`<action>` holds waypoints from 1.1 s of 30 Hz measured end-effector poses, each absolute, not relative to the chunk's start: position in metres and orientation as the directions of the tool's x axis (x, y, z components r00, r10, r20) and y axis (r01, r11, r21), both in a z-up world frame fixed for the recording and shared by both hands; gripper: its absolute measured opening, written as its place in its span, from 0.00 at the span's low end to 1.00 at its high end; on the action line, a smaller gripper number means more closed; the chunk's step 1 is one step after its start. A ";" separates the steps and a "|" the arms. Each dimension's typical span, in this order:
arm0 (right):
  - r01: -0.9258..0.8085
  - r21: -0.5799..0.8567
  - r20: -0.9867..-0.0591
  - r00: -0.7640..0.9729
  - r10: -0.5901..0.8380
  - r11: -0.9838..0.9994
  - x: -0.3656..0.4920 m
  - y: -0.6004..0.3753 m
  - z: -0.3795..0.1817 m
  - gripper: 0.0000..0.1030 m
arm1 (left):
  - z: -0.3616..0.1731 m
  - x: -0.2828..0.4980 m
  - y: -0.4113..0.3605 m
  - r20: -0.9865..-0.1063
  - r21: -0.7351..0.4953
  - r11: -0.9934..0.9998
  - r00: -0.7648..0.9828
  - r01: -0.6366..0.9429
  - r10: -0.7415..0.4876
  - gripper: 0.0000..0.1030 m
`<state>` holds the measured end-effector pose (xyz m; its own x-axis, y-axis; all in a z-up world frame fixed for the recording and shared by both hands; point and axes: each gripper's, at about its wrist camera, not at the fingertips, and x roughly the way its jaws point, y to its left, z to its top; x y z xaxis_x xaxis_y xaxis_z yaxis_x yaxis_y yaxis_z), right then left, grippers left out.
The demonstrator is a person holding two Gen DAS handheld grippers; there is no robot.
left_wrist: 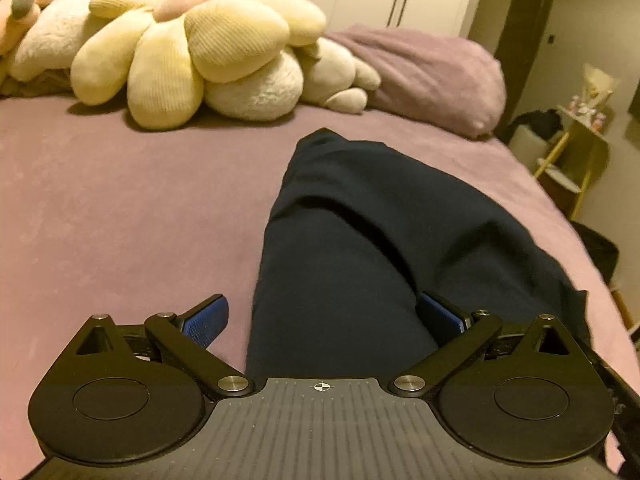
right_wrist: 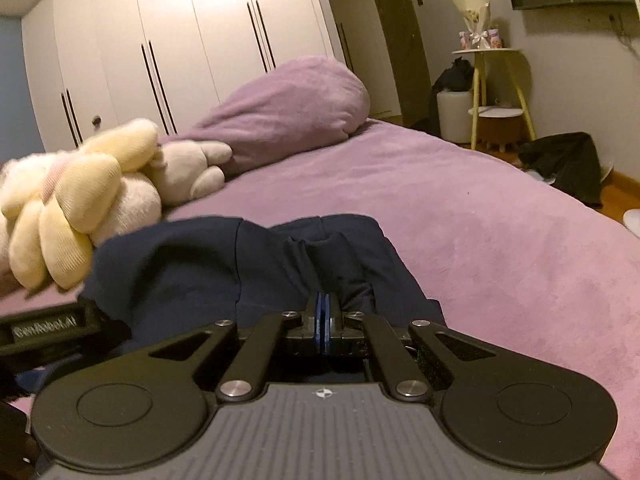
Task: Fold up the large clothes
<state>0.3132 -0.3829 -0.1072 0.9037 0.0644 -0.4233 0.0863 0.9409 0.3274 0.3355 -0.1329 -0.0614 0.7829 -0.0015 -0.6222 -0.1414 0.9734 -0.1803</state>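
Left wrist view showed us a bed point(left_wrist: 120, 200) under a mauve cover, with cream plush toys point(left_wrist: 192, 48) heaped at its far end beside a mauve pillow point(left_wrist: 432, 76). White wardrobes point(right_wrist: 168, 40) stood behind the bed, and a yellow-legged side table point(right_wrist: 500, 80) stood by the wall off to one side. Our dark navy garment point(left_wrist: 360, 240) lay on the cover in a long strip, its long axis running away from us toward the toys and narrowing to a tip there. Our left gripper point(left_wrist: 324, 318) stood spread wide, the cloth lying between its pads point(left_wrist: 206, 322); whether they touched it we could not tell. Our right gripper point(right_wrist: 323, 320) was pinched closed on a bunched fold of the garment.
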 end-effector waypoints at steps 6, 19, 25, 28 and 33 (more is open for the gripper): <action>0.091 0.218 -0.369 0.929 -0.005 0.972 0.278 -0.371 -0.107 0.00 | -0.072 0.328 -0.133 -0.615 -0.206 0.967 0.789 -0.153 -0.006 1.00; 0.070 0.323 -0.379 0.923 0.061 0.944 0.282 -0.388 -0.107 0.00 | -0.063 0.315 -0.128 -0.620 -0.223 0.963 0.785 -0.152 -0.019 1.00; 0.125 0.257 -0.421 0.907 -0.006 0.958 0.252 -0.392 -0.104 0.23 | -0.062 0.295 -0.102 -0.639 -0.320 0.938 0.761 -0.131 -0.112 1.00; 0.142 0.292 -0.496 0.868 0.022 0.946 0.238 -0.411 -0.099 0.42 | -0.058 0.283 -0.080 -0.655 -0.372 0.925 0.729 -0.082 -0.199 1.00; 0.119 0.368 -0.549 0.828 0.112 0.922 0.218 -0.446 -0.092 0.47 | -0.045 0.275 -0.048 -0.678 -0.392 0.919 0.687 -0.039 -0.261 1.00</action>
